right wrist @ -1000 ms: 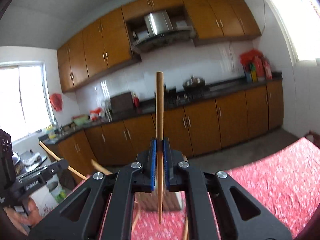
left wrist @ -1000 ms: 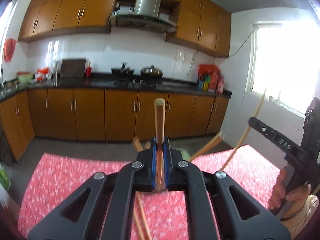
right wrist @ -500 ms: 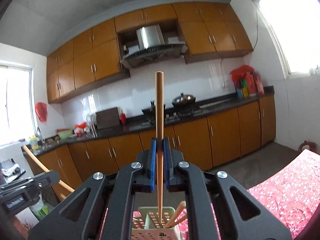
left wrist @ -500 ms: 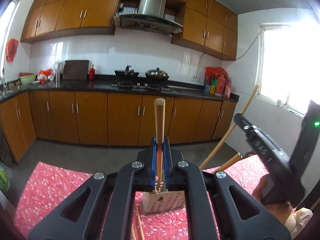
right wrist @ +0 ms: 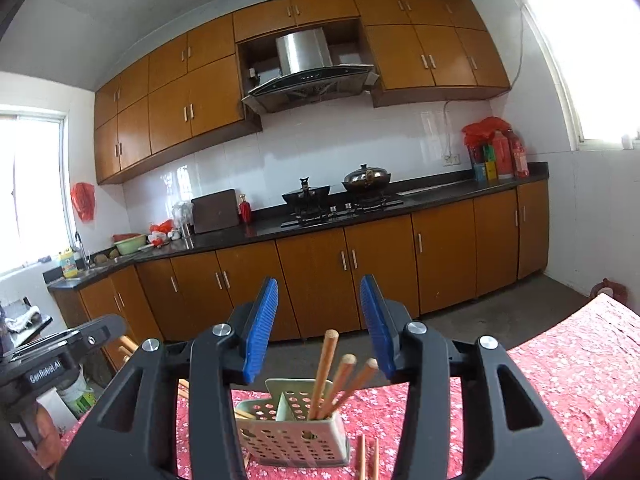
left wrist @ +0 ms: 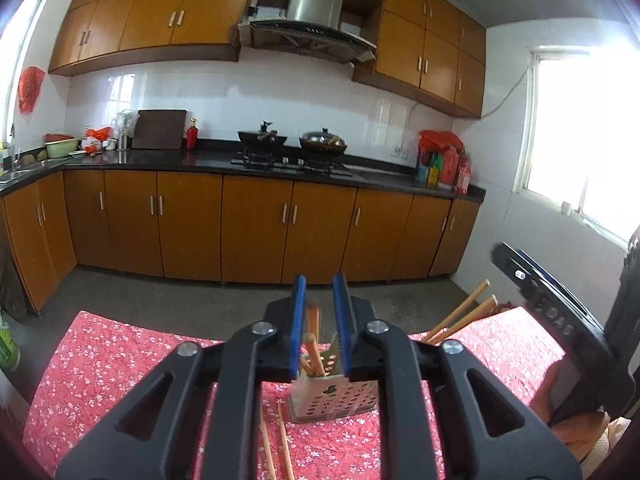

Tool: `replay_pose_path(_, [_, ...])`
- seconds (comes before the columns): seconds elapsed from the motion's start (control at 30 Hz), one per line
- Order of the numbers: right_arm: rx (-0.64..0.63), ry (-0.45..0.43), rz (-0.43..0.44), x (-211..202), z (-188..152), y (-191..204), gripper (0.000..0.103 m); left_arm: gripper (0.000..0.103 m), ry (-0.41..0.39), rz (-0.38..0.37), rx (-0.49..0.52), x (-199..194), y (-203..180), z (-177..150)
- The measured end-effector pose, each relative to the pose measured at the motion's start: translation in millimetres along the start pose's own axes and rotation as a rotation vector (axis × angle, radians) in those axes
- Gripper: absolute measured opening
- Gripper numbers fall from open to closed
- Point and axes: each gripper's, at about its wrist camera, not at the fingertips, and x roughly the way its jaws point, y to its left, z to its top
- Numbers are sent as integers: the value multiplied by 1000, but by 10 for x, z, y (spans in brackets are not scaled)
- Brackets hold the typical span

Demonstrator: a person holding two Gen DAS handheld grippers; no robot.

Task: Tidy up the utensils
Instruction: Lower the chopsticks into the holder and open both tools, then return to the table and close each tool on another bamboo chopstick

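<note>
A pale perforated utensil holder point(left wrist: 336, 398) point(right wrist: 296, 436) stands on the red flowered tablecloth point(left wrist: 100, 364) point(right wrist: 580, 364). Wooden chopsticks point(left wrist: 314, 352) point(right wrist: 340, 376) stand in it. My left gripper point(left wrist: 320, 320) is open just above the holder, with a chopstick between its blue pads but not gripped. My right gripper point(right wrist: 318, 320) is open wide above the holder, with three chopstick tops below it. Loose chopsticks point(left wrist: 276, 444) point(right wrist: 368, 456) lie on the cloth in front of the holder.
The other gripper shows at the right of the left wrist view point(left wrist: 560, 312) and at the left of the right wrist view point(right wrist: 48, 356). Wooden kitchen cabinets point(left wrist: 256, 224) and a dark counter with a stove point(right wrist: 340, 208) stand beyond the table's far edge.
Both grippers were shut on upright chopsticks. Both have opened, and the chopsticks have dropped into the holder. Both views have come lower and closer to the holder.
</note>
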Motion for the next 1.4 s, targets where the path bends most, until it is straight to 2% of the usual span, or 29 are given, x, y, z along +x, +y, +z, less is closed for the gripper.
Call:
replay_pose_path(0.17, [15, 29, -60, -276, -41, -230, 45, 21, -36, 33, -31, -342, 147, -38])
replay_pose_path(0.27, [26, 117, -117, -332, -256, -441, 46, 24, -31, 79, -47, -510, 295, -198])
replay_pose_path(0.3, [27, 152, -132, -310, -329, -497, 46, 24, -12, 106, -53, -530, 377, -299])
replay_pose_path(0.4, [41, 337, -168, -145, -754, -688, 43, 25, 82, 149, -60, -451, 576, -650])
replay_pose_path(0.43, [48, 423, -166, -55, -940, -738, 35, 25, 135, 164, -64, -378, 650, -806])
replay_pose_path(0.5, [60, 566, -128, 81, -1300, -754, 28, 25, 221, 176, -70, -248, 751, -1067])
replay_pose_path(0.57, [48, 643, -95, 134, -1527, -692, 21, 24, 291, 179, -76, -150, 819, -1306])
replay_pose_path(0.67, [33, 725, -38, 158, -1815, -550, 19, 24, 375, 157, -93, -55, 854, -1621])
replay_pose_path(0.83, [3, 781, -32, 219, -2036, -455, 19, 24, 445, 117, -102, 33, 818, -1862])
replay_pose_path(0.9, [-9, 798, -36, 255, -2098, -425, 15, 24, 461, 101, -105, 42, 800, -1909])
replay_pose_path(0.97, [-45, 788, -65, 253, -2110, -413, 8, 24, 478, 83, -106, 82, 750, -1949])
replay_pose_path(1.1, [-18, 769, -145, 308, -2077, -566, 8, 22, 511, 48, -99, 167, 644, -2013])
replay_pose_path(1.23, [-3, 764, -154, 305, -2054, -658, 8, 18, 545, 18, -76, 247, 529, -2099])
replay_pose_path(1.4, [-22, 758, -156, 316, -2080, -617, 8, 14, 585, 20, -40, 351, 399, -2200])
